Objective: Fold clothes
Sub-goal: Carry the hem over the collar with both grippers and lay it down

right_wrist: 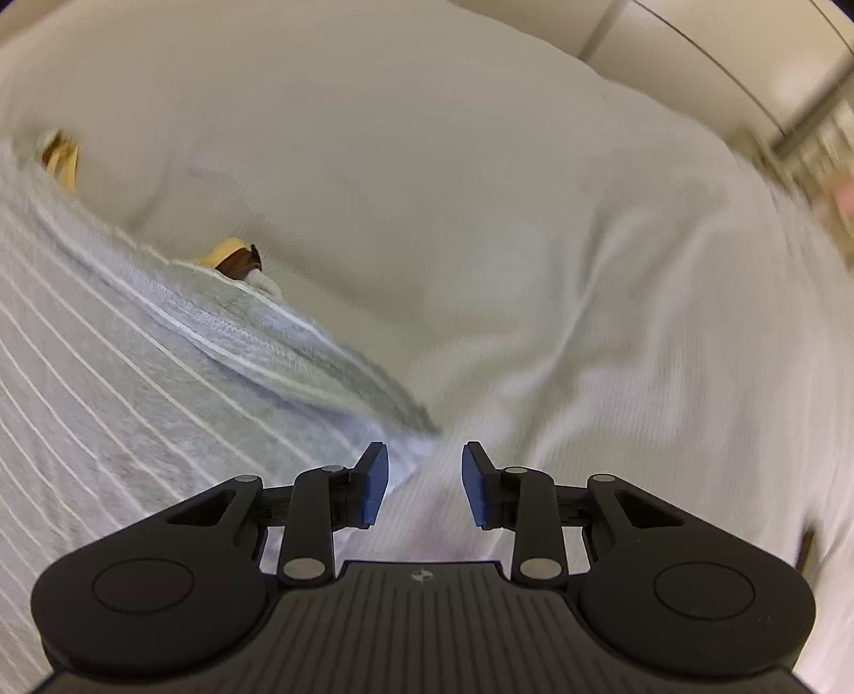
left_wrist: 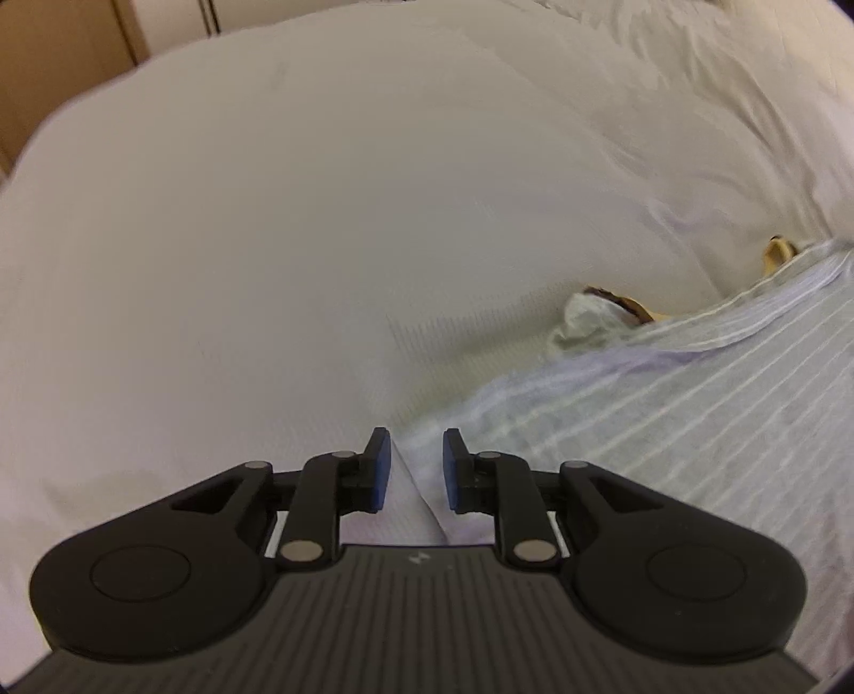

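A pale blue-grey garment with thin white stripes (left_wrist: 694,427) lies flat on a white bed sheet (left_wrist: 267,240) and fills the lower right of the left wrist view. My left gripper (left_wrist: 416,432) points down at the garment's near corner. Its blue pads stand apart, with the cloth's edge lying loose beneath the gap. In the right wrist view the same garment (right_wrist: 133,373) covers the lower left. My right gripper (right_wrist: 424,448) is open over its other corner, which ends beside the left pad, and white sheet (right_wrist: 534,240) shows between the pads.
A yellow, brown and white piece of cloth (left_wrist: 603,307) (right_wrist: 235,256) peeks out from under the garment's far edge. Rumpled white bedding (left_wrist: 694,80) lies at the back right. Wooden furniture (left_wrist: 64,53) stands beyond the bed, and pale cabinet panels (right_wrist: 694,48) lie past its other side.
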The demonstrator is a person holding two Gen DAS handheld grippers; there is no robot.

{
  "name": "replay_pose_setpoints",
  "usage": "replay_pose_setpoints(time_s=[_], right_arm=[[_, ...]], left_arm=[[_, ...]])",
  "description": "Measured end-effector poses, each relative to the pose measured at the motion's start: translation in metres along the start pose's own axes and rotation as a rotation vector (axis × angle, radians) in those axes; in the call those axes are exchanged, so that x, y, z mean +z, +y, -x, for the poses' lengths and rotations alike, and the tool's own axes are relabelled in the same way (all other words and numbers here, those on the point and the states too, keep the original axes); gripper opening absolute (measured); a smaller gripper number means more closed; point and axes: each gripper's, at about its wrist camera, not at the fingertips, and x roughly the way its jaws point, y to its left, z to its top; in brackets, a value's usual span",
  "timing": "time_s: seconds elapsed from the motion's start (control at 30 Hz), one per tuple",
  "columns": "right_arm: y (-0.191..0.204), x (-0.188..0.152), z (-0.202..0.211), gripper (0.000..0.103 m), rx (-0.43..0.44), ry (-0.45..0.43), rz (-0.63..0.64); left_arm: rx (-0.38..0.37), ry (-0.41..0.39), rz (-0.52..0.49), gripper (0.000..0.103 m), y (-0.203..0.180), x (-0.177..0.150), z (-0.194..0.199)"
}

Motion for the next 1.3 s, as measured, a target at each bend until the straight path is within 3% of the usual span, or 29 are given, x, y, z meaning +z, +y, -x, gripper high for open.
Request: replay_pose_setpoints(time_s=[0.13,0.3,0.37,0.4,0.43,0.5,0.8,0.87,0.9,0.93,1.13,1.3], right_arm=[[0.0,-0.016,-0.003,0.034,0.124,-0.015,-0.14],[0.007,-0.016,-0.004,0.037,0.156,-0.02,-0.133],[0.005,-0.016,-0.006,0.04,0.156,-0.027,-0.151],[0.003,-0.016,-0.007,0.04,0.156,-0.032,-0.165],[0.001,-0.016,-0.01,0.04,0.157,-0.038,-0.185],[-0.005,-0.015,-0.012,0.04,0.155,-0.052,-0.225],[-0.031,-0.01,-0.021,0.04,0.187,-0.117,-0.382],[-0.035,-0.008,-0.022,0.026,0.196,-0.109,-0.401],[-0.037,-0.007,-0.023,0.003,0.2,-0.105,-0.411],[-0.039,-0.006,-0.022,0.0,0.197,-0.106,-0.415],[-0.05,-0.007,0.0,0.0,0.109,-0.184,-0.438],[-0.058,-0.009,-0.007,0.0,0.137,-0.148,-0.458]], left_arm=[[-0.028,0.021,0.065,0.019,0.004,-0.007,-0.012],[0.007,0.019,0.123,0.033,0.004,-0.001,-0.025],[0.008,0.026,0.113,0.032,0.003,0.0,-0.028],[0.006,0.03,0.1,0.026,0.001,0.001,-0.028],[0.003,0.03,0.085,0.012,-0.001,0.002,-0.028],[0.01,0.025,0.058,0.003,-0.004,0.002,-0.026],[0.018,-0.041,0.031,0.0,-0.01,-0.002,-0.011],[0.017,-0.071,0.031,0.0,-0.009,0.0,-0.001],[0.014,-0.093,0.041,0.0,-0.007,0.002,0.004],[0.01,-0.111,0.05,0.0,-0.007,0.005,0.009],[0.009,-0.131,0.032,0.0,-0.008,0.012,0.011],[0.021,-0.099,0.03,0.0,-0.012,0.013,-0.002]])
